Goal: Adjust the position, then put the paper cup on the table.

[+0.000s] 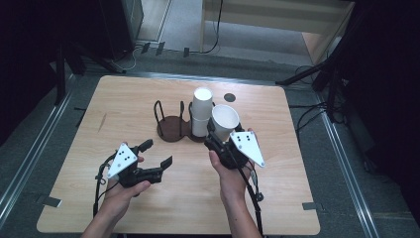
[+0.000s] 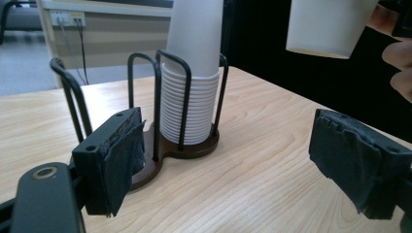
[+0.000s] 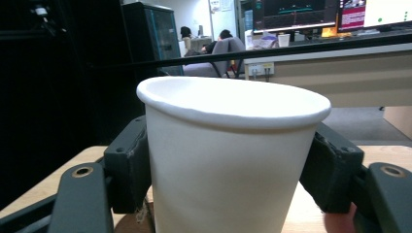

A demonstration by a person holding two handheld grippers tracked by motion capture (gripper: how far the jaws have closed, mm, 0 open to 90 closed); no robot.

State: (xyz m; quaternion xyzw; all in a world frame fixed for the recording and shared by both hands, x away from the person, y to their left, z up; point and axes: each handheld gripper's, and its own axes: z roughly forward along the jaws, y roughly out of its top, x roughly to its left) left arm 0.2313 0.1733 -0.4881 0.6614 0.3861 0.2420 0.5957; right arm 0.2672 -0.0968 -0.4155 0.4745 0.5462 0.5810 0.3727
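A dark wire cup holder (image 1: 174,126) with two bays stands mid-table; its right bay holds a stack of white paper cups (image 1: 200,111), seen close in the left gripper view (image 2: 192,77). My right gripper (image 1: 221,135) is shut on a single white paper cup (image 1: 225,121), held upright above the table just right of the stack; its jaws press the cup's sides (image 3: 228,160). That cup's base shows at the top right of the left gripper view (image 2: 325,26). My left gripper (image 1: 157,153) is open over the table at front left, with nothing between its pads (image 2: 121,155).
The holder's left bay (image 1: 166,119) stands empty. A small dark round mark (image 1: 229,97) lies on the wooden table (image 1: 124,99) behind the cups. Bare tabletop spreads to the left and along the front. Cables and stands ring the table on the floor.
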